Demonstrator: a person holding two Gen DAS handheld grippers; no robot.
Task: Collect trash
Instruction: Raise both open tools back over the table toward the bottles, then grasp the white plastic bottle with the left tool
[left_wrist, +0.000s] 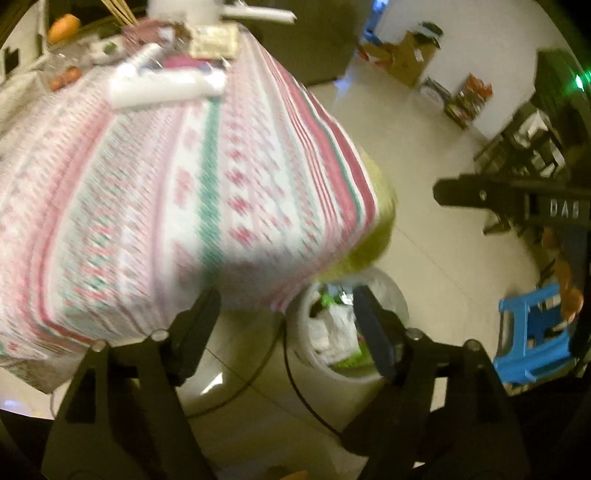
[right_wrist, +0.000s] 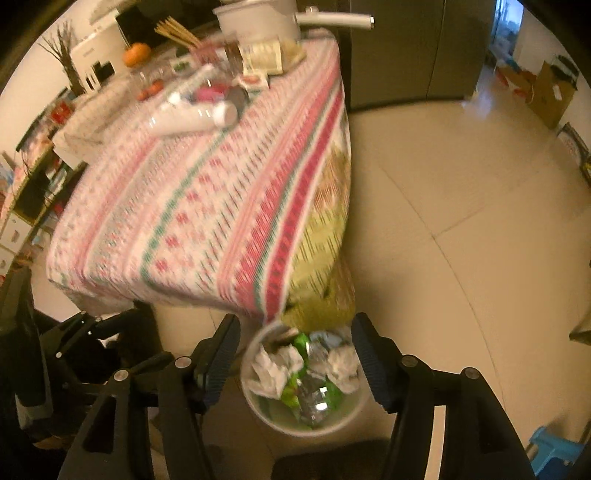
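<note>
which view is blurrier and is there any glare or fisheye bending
Left wrist view: heaviest motion smear, on the tablecloth; a green light flare at the upper right edge. Right wrist view: tablecloth edge also smeared, the trash bin fairly sharp, glare on the floor by the doorway. Both: warm yellowish light, floor tile lines bent by the fisheye, dark round borders.

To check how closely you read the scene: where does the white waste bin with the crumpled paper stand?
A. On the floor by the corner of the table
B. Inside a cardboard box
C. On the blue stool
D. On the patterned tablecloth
A: the white waste bin stands on the pale floor just below the hanging corner of the patterned tablecloth, with crumpled paper and wrappers inside.
</note>
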